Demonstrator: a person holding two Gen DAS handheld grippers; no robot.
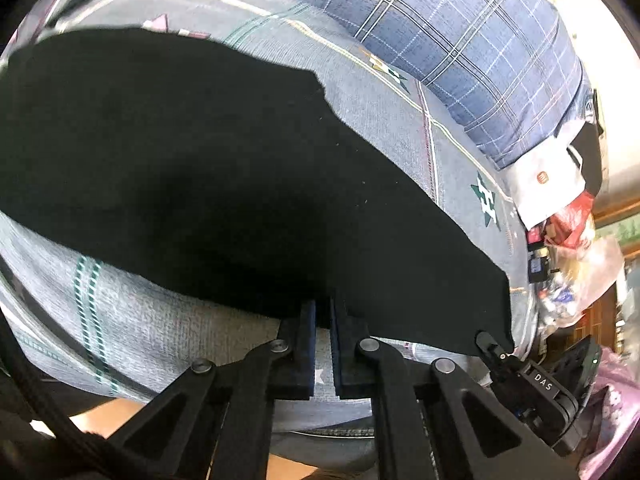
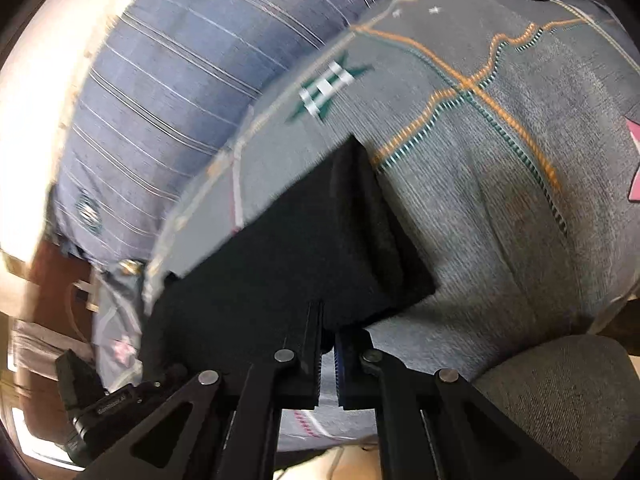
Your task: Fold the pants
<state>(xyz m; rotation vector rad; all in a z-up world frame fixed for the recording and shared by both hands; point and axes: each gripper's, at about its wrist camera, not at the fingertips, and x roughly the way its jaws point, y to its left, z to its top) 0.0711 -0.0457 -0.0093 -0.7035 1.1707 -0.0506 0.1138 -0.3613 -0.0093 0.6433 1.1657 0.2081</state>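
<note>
The black pants (image 1: 200, 168) lie spread over a grey patterned bed cover (image 1: 380, 120). My left gripper (image 1: 323, 308) is shut on the near edge of the pants. In the right wrist view a corner of the pants (image 2: 320, 256) is lifted off the cover and looks doubled over. My right gripper (image 2: 328, 320) is shut on that edge. The right gripper also shows in the left wrist view at the lower right (image 1: 494, 344), pinching the pants' corner.
A blue plaid pillow (image 1: 460, 48) lies at the far side of the bed, also in the right wrist view (image 2: 180, 100). White and red bags and clutter (image 1: 560, 208) sit beyond the bed's right end. A grey chair seat (image 2: 560, 396) is at lower right.
</note>
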